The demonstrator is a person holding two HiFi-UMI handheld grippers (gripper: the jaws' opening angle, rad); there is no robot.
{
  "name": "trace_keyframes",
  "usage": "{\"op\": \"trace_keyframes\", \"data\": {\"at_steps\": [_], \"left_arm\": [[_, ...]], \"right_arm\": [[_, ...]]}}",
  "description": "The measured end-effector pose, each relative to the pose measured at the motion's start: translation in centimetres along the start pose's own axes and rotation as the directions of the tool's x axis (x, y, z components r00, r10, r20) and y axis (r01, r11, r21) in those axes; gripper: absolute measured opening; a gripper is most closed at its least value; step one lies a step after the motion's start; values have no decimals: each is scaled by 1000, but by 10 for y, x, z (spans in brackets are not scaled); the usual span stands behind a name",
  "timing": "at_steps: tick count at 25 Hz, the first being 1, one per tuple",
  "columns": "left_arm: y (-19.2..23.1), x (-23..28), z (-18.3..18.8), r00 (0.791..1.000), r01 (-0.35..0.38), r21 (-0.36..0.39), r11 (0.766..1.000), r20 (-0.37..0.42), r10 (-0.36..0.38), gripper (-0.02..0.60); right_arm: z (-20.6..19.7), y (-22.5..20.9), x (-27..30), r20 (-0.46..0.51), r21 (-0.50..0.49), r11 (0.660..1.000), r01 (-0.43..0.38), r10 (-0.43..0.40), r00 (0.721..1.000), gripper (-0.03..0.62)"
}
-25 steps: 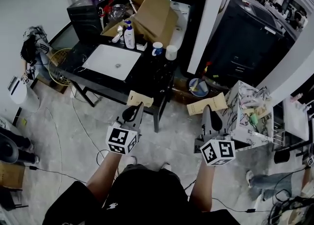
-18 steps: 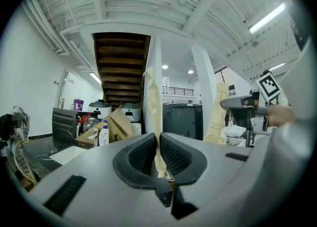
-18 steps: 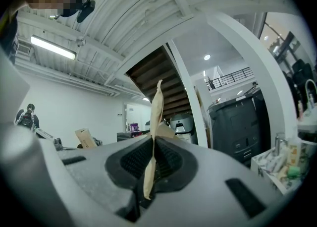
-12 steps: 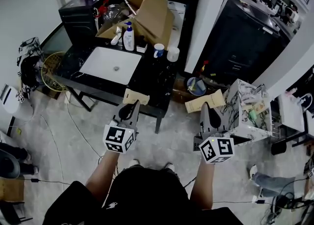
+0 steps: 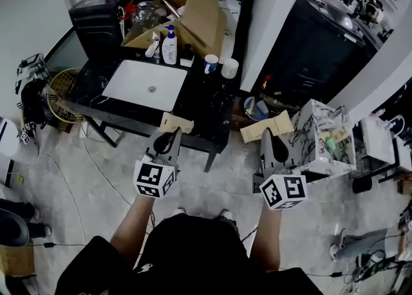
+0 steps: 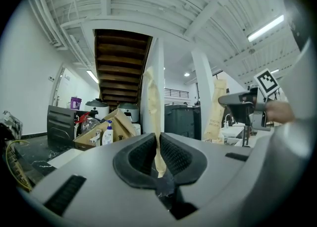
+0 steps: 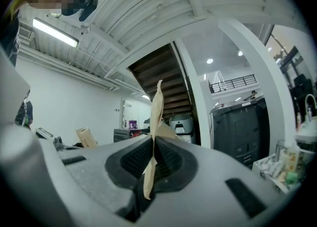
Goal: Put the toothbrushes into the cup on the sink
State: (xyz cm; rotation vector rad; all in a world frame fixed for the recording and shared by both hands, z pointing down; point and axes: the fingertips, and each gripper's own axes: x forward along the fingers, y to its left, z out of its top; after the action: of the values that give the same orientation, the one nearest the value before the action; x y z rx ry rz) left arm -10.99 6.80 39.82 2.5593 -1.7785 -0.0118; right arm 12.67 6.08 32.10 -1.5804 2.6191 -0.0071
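Observation:
My left gripper (image 5: 172, 136) is shut on a flat tan paper toothbrush packet (image 5: 177, 122), which stands up edge-on between the pads (image 6: 152, 117). My right gripper (image 5: 271, 138) is shut on a second tan packet (image 5: 266, 126), likewise edge-on between its pads (image 7: 155, 122). Both are held over the floor, in front of the black counter (image 5: 199, 104) with the white sink basin (image 5: 147, 84). A blue-and-white mug (image 5: 210, 64) and a white cup (image 5: 230, 68) stand at the counter's far right, well ahead of both grippers.
A pump bottle (image 5: 170, 46) and an open cardboard box (image 5: 193, 13) sit behind the basin. A marbled box (image 5: 318, 136) with clutter is right of my right gripper. A wire basket (image 5: 55, 94) and cables lie at the left on the floor.
The counter and sink have slid slightly down and right in the head view. Both grippers keep the same hold on their packets, side by side.

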Motion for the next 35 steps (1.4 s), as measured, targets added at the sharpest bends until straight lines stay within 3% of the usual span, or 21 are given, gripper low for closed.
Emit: {"op": "trace_keyframes", "data": {"at_steps": [17, 35], "left_arm": [[60, -21, -9, 1000, 21, -46, 999, 0, -21, 28], [97, -51, -14, 1000, -15, -51, 999, -11, 14, 28]], "right_arm": [[-9, 58, 27, -38, -38, 999, 36, -38, 999, 15], [-14, 105, 47, -59, -41, 999, -12, 10, 998, 15]]}}
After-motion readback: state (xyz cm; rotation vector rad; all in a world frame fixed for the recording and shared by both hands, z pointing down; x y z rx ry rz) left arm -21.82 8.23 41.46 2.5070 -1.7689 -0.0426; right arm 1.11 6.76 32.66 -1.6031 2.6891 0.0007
